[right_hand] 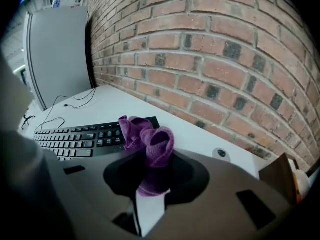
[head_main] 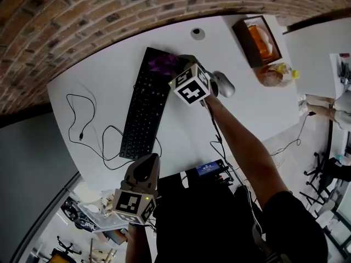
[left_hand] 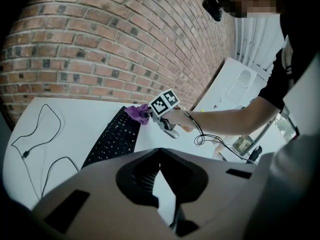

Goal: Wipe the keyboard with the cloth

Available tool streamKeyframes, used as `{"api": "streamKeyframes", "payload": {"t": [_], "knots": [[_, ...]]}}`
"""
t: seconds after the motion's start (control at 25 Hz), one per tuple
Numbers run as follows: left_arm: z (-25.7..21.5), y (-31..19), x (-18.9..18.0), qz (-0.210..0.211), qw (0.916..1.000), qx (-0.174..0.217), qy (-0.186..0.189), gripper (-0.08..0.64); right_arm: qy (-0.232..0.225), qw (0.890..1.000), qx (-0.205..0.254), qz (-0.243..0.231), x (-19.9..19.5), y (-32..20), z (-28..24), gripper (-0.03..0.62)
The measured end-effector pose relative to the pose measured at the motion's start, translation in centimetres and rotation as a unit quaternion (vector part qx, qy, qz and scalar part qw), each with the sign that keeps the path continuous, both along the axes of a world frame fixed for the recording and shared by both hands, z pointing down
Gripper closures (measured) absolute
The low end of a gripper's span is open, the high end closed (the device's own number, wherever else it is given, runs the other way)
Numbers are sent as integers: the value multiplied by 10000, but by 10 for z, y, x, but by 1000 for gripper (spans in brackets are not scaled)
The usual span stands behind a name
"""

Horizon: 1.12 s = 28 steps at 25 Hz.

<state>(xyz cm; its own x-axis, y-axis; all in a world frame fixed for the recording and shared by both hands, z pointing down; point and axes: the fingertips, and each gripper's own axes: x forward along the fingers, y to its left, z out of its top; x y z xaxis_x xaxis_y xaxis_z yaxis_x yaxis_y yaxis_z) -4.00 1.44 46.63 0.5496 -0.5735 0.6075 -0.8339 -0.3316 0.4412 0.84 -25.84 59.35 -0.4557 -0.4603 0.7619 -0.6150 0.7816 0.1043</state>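
A brick wall (head_main: pixel 82 15) curves round the far side of a white counter (head_main: pixel 258 108). A black keyboard (head_main: pixel 143 111) lies on the counter, running lengthwise away from the person, its near end close to the counter's near edge.

The right gripper (head_main: pixel 174 67) reaches out on a bare forearm to the keyboard's far end and points steeply down. Its 2 fingers are clamped on a purple cloth (right_hand: pixel 150 139). The cloth is pinched low between them and bunches up in loose folds above the tips. In the head view the cloth sits over the far end of the keyboard, covering the last rows of keys there; whether it presses on the keys cannot be told.

The left gripper (head_main: pixel 146 162) hangs near the counter's near edge, just beside the keyboard's near end and well apart from the cloth. Its 2 fingers are closed tip to tip with nothing between them, and only white counter shows through the narrow wedge behind the tips.

A brown box (head_main: pixel 258 40) with something orange in it stands at the counter's far right corner. A grey mouse (head_main: pixel 224 85) lies just right of the right gripper. A thin black cable (head_main: pixel 88 125) loops over the counter left of the keyboard. A small round cap (head_main: pixel 198 34) is set in the counter beyond the keyboard's far end.
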Motion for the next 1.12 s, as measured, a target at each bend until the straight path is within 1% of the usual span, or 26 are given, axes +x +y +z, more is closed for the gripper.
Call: {"api": "streamKeyframes", "payload": {"t": [0.08,0.28,0.6,0.76,0.96,1.12], "knots": [[-2,0,-1,-43,10000,9,-9,546,57,9999,13,119,7,-7,0,486],[-3,2,-6,-197,9998,19,-13,546,-45,9996,-173,232,9,-7,3,486],[-2,12,-22,-374,9992,74,72,546,-62,9985,-514,187,-2,27,14,486],[-4,19,-31,-302,9994,123,81,546,-95,9977,-664,41,-17,55,17,486],[-8,28,-37,-99,9998,187,65,546,95,9973,-626,-379,-40,98,14,486],[-13,37,-42,16,9996,267,74,546,22,9958,-795,-454,-52,134,15,486]]}}
